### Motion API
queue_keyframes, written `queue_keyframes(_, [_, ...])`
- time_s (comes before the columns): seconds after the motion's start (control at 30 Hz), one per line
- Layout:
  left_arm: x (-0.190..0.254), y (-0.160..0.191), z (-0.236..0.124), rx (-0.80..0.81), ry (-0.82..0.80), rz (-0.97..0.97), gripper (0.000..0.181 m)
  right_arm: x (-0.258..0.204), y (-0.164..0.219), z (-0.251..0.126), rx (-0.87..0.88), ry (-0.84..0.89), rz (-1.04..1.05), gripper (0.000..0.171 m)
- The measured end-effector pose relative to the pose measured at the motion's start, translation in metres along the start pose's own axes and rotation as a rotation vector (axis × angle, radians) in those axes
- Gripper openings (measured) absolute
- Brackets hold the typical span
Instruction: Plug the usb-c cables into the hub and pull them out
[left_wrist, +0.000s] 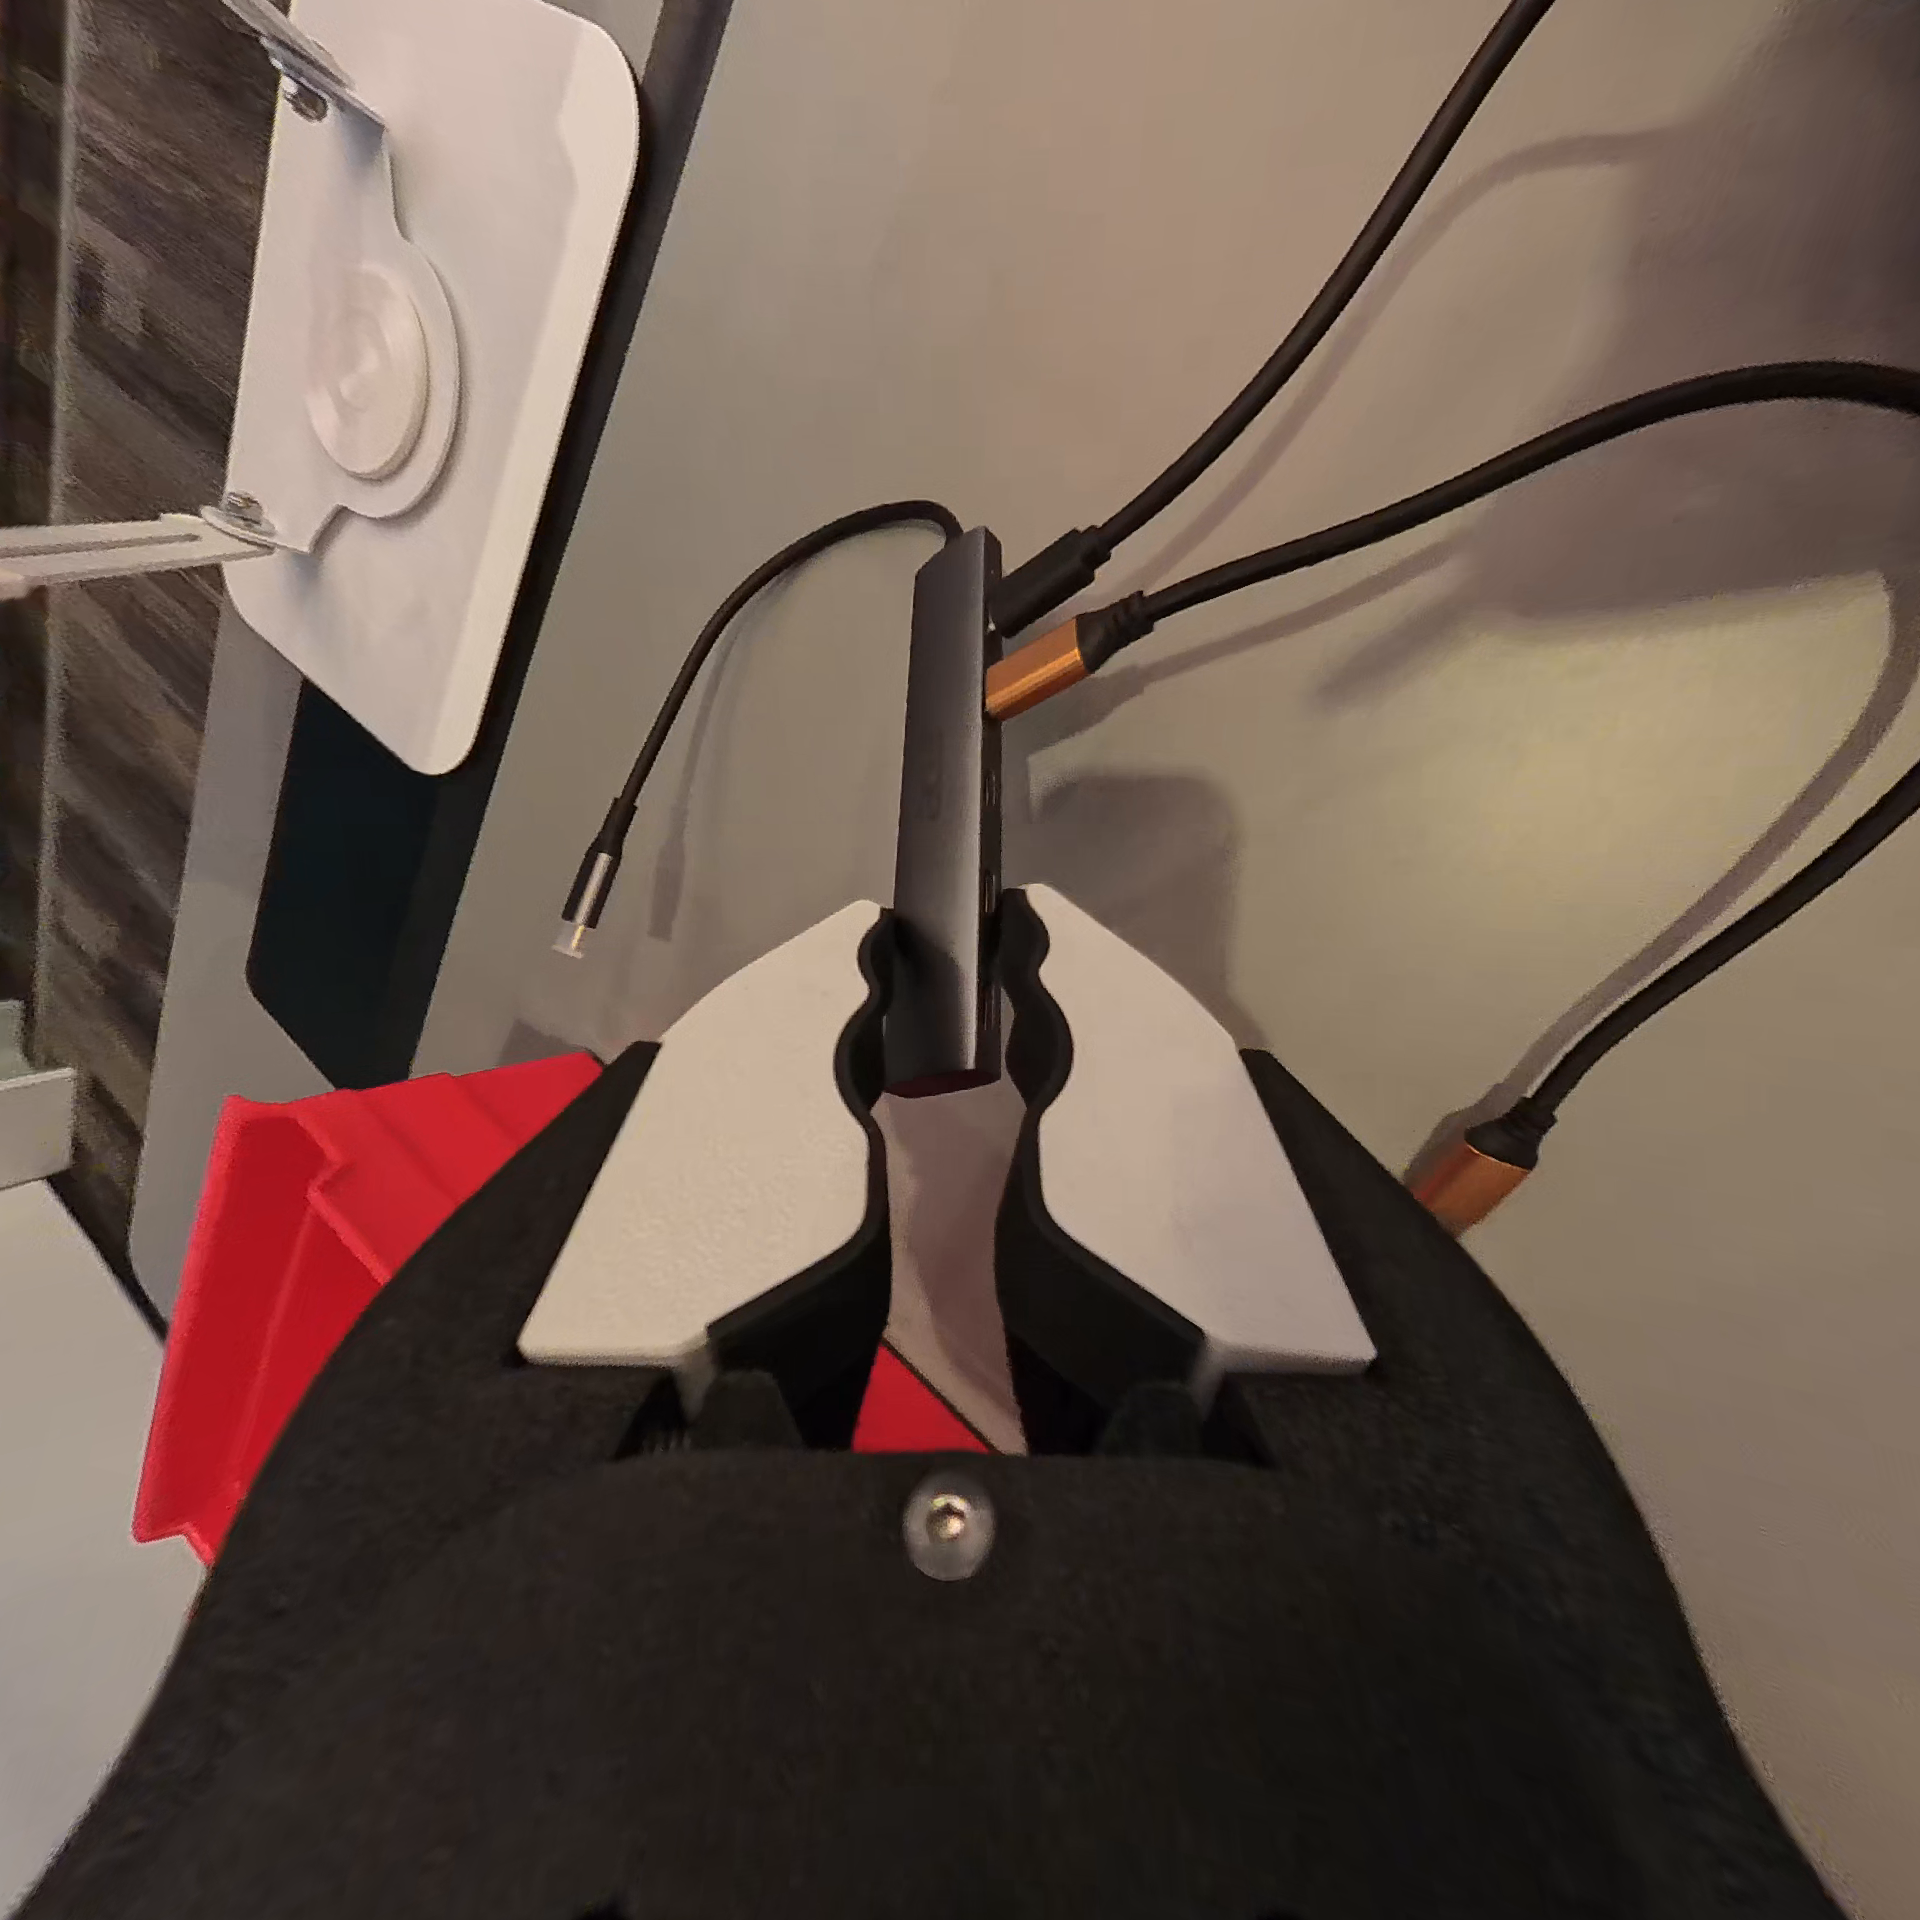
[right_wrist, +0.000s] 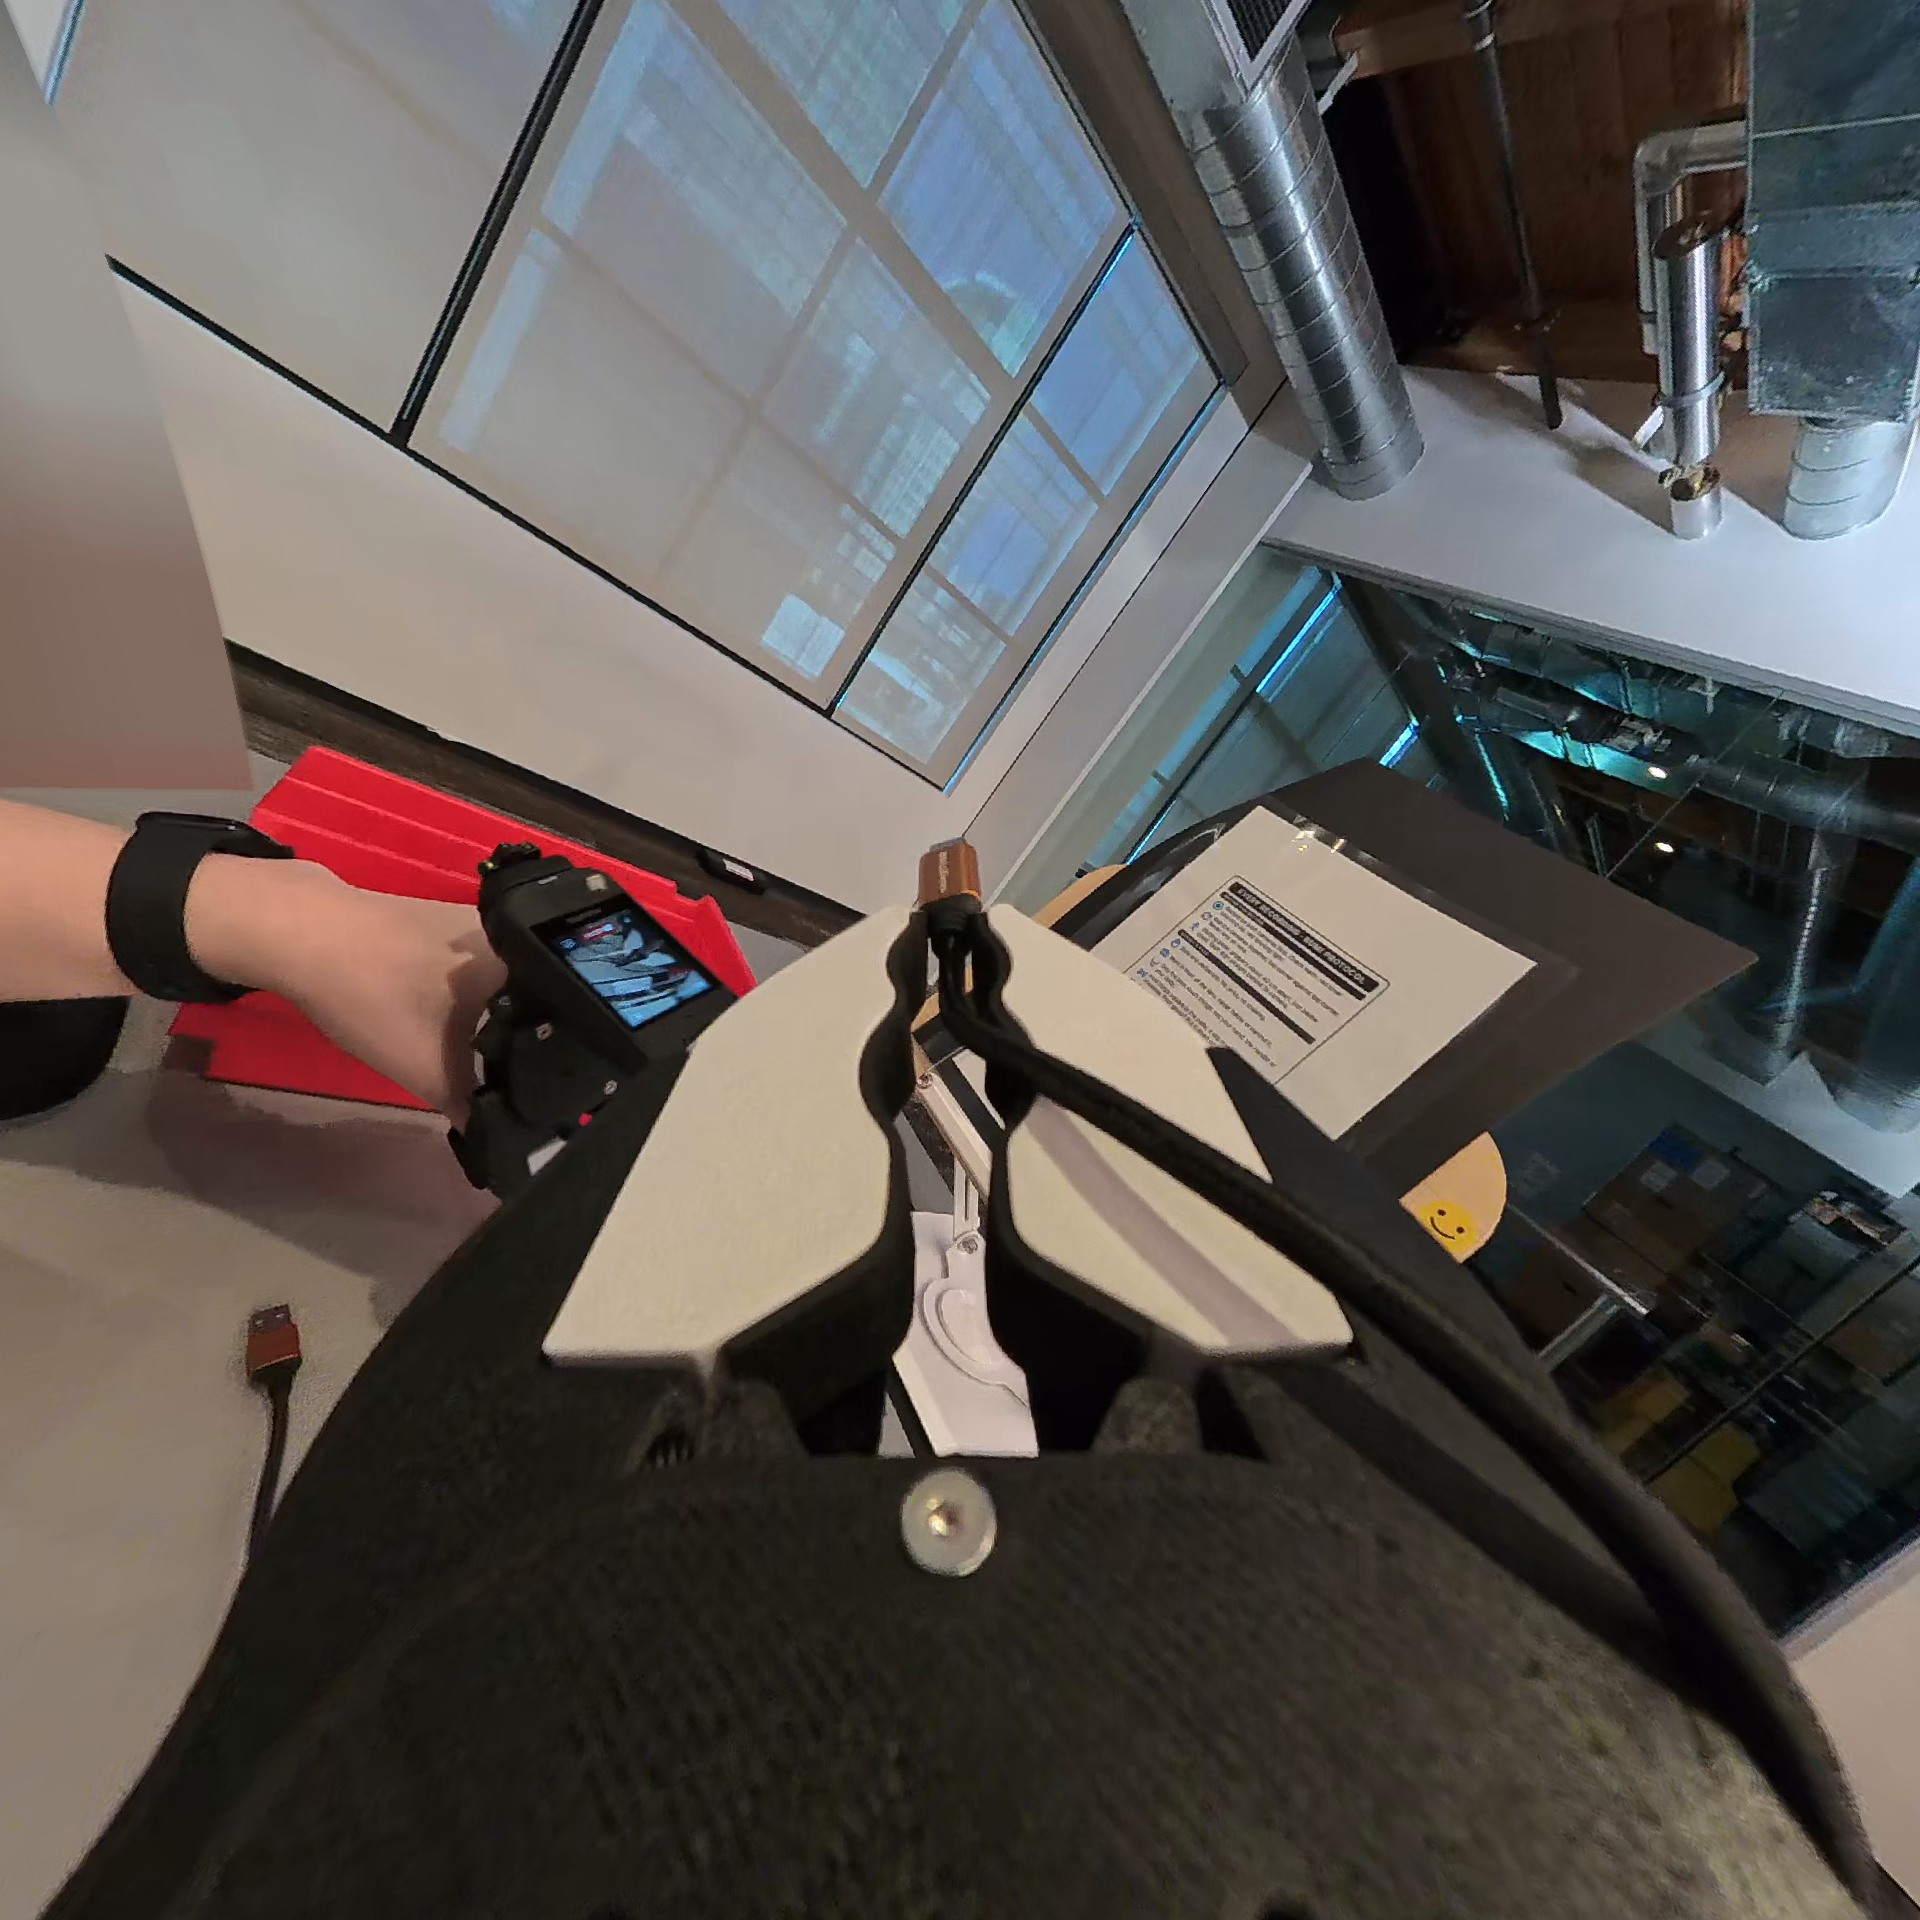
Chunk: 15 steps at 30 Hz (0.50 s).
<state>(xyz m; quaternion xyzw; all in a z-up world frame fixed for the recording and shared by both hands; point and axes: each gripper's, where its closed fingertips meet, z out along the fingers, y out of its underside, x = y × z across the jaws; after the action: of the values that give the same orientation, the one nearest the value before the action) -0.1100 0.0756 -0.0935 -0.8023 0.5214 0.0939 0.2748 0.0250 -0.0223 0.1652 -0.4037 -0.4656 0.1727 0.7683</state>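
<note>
Here we held the hub (left_wrist: 940, 831) in our left claw (left_wrist: 945, 920), two cables plugged on its right; our right claw (right_wrist: 940, 920) pinched a copper-tipped cable (right_wrist: 1143, 1132).

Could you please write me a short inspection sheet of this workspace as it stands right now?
Surface: plain grey tabletop, bare between the cables.
Job's things: slim dark grey metal hub, held on edge; two plugs seated in its side, one black, one copper-sleeved.
Clutter: red plastic bin; white plate on a bracket.
Grippers: left gripper shut on the hub; right gripper shut on a black cable just behind its copper-sleeved plug.
Cables: hub's own short black lead hangs loose; a loose copper-sleeved plug lies on the table.
Surroundings: large window, silver duct, printed notice.
</note>
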Motion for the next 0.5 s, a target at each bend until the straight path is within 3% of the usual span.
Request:
queue_keyframes(0.27, [-0.013,-0.001,-0.001,0.009,-0.245,0.334,0.011,0.007,-0.013,-0.014,0.075,0.021,0.021,0.009])
queue_keyframes(0.5, [-0.024,-0.012,-0.009,0.043,-0.316,0.472,0.009,0.015,-0.020,-0.026,0.116,0.052,0.030,0.009])
